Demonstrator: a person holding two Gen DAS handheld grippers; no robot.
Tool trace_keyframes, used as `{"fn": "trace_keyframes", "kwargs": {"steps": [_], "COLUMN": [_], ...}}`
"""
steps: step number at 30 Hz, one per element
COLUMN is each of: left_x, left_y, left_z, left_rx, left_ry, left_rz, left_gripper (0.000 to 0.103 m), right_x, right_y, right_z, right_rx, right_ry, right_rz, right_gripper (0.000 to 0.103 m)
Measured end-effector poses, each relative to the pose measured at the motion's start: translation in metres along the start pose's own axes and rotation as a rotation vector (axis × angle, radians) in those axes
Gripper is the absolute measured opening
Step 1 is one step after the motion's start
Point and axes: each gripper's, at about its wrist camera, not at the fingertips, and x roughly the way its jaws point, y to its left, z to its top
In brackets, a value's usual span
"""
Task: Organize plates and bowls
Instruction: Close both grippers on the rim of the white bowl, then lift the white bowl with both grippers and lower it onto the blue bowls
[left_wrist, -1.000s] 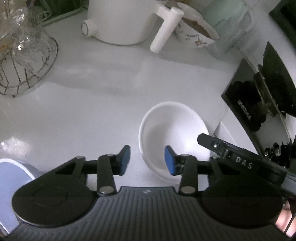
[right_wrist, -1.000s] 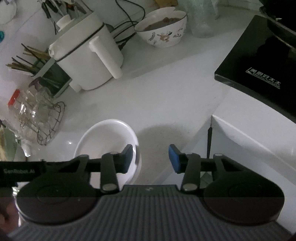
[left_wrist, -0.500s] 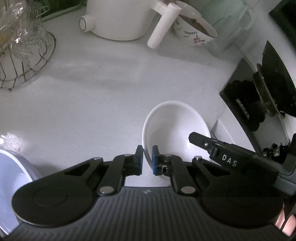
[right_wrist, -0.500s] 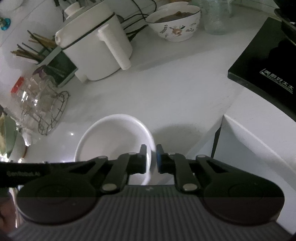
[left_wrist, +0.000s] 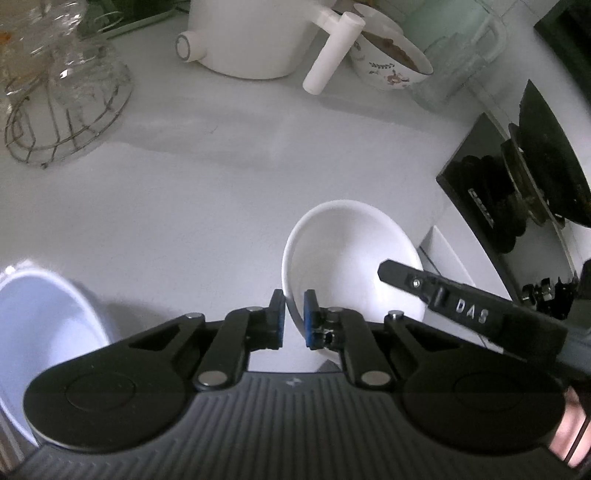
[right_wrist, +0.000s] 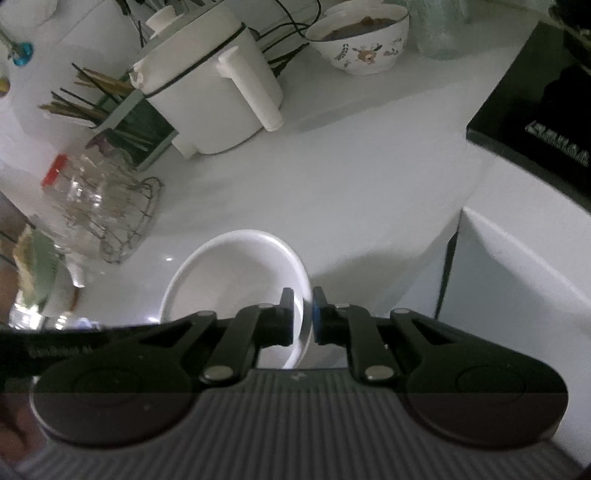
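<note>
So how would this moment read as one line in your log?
left gripper: shut on white bowl rim | right gripper: shut on opposite rim | bowl on counter

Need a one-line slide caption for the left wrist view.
Left gripper pinches the near rim of the white bowl on the counter, right gripper's finger at its far side.

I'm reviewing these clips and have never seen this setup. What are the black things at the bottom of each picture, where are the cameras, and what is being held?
No robot here: a person holds a pair of handheld tongs in each hand, and each carries a wide-angle camera looking along its fingers.

The left tongs and right tongs are both shut on the rim of one white bowl, from opposite sides.

On the white counter stand a white kettle, a patterned bowl of food, a wire rack of glasses and a black cooktop. Another white dish sits at the left view's edge.
</note>
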Motion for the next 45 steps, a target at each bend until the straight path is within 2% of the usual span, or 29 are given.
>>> {"fn": "trace_keyframes", "kwargs": {"steps": [11,23,32,37,41,45], "left_x": [-0.037,-0.088,-0.111,-0.134,-0.152,-0.160], "left_y": [0.007,0.025,0.061,0.083,0.097,0.119], "left_z": [-0.006,-0.012,-0.031,-0.039,-0.046,-0.053], "left_rx": [0.026,-0.035,-0.121,-0.178,-0.185,-0.232], "left_ry": [-0.038,-0.093,-0.118,-0.172,-0.217,-0.228], "left_rz": [-0.008,-0.046,-0.031,-0.022,0.019,0.025], "left_gripper": [0.012,0.012,0.012,0.012,0.012,0.012], "right_x": [-0.023,-0.047,-0.040,-0.033,-0.027,-0.017], "right_y": [0.033,0.057,0.091,0.114,0.135,0.152], "right_z": [0.005,0.006,0.002,0.003,0.003,-0.001], "right_rx": [-0.097,-0.078,-0.150,-0.197,-0.233,-0.255], "right_ry": [-0.025,-0.007,0.029,0.064,0.088,0.105], "right_rz": [0.016,0.074,0.113,0.147,0.178,0.205], "right_gripper": [0.012,0.012,0.012,0.012,0.012,0.013]}}
